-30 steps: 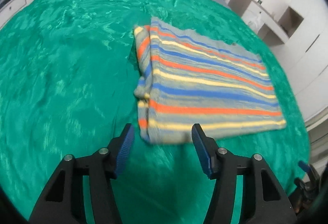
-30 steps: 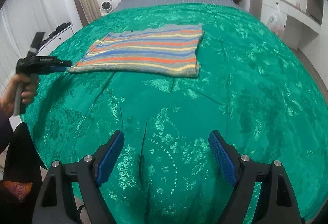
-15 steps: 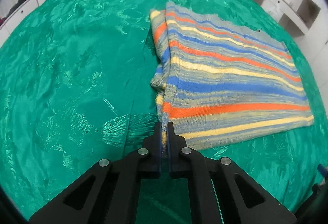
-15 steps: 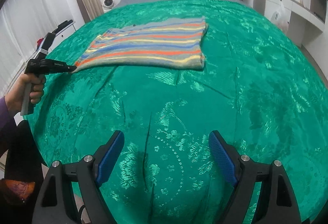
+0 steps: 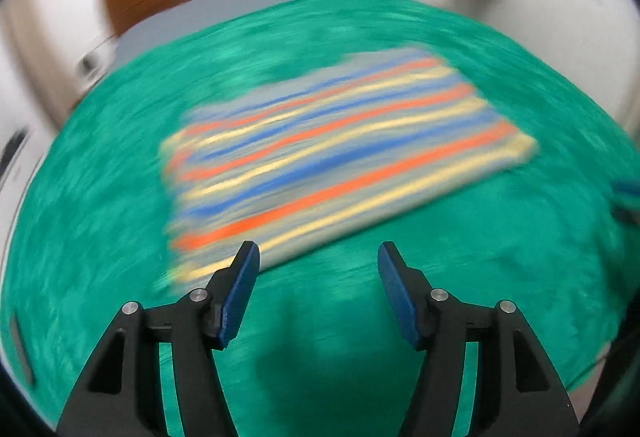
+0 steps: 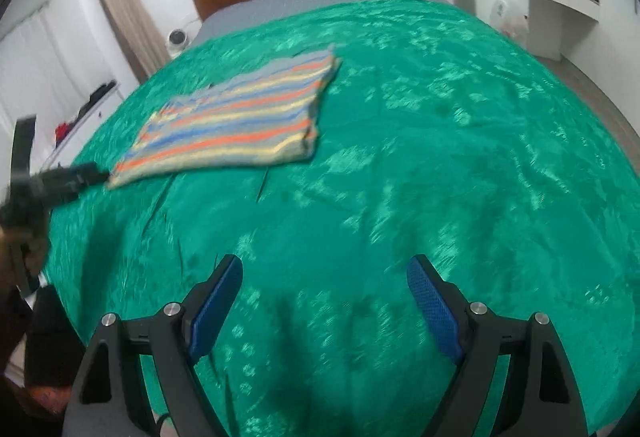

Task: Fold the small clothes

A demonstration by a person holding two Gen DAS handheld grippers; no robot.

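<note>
Striped knit garment [image 5: 336,153] folded flat into a neat rectangle, far-left on green bedspread [image 6: 440,177]; left gripper [image 5: 318,269] just reopened, nothing between jaws, right gripper [image 6: 324,297] spread empty; probably only further halving or stacking left.

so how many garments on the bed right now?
1: a striped folded garment lying on the green bedspread, toward the headboard side, left of centre. None other visible.
</note>
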